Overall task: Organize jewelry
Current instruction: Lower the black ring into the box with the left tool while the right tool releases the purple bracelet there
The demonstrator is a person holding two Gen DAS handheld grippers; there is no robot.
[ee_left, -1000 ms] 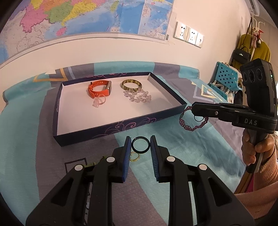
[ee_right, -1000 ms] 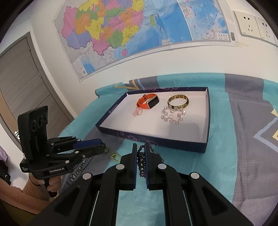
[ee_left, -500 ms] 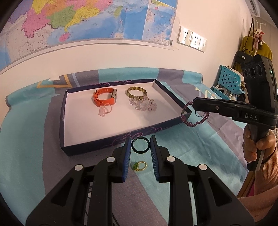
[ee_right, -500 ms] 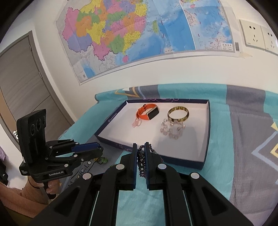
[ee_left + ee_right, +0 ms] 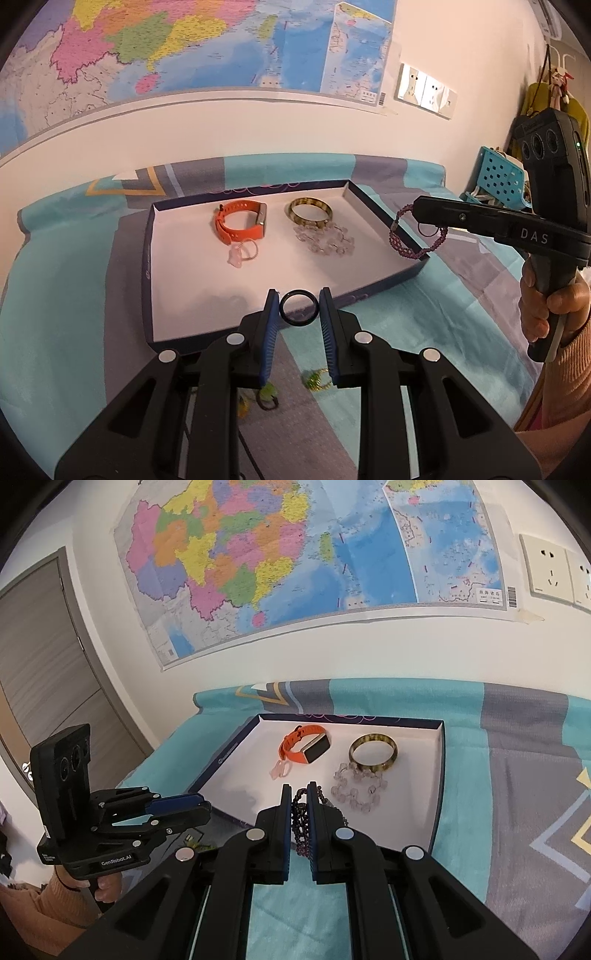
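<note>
L claw pinches black ring; R claw clamped on bead bracelet. Tray just ahead. Risk: ring pops out, thin grip.

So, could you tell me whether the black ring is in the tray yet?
Not yet: the black ring is pinched in the left claw, held above the tray's near edge.

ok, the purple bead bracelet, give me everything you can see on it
The purple bead bracelet is a loop of small dark purple beads, seemingly braided in several strands, with a small metallic clasp on its left side in the left wrist view. It is clamped between the shut pads of the right hand-held gripper, its loop hanging free below the fingers in the air. In that view it sits in line with the right wall of the dark blue tray. Nothing else touches it.
</note>
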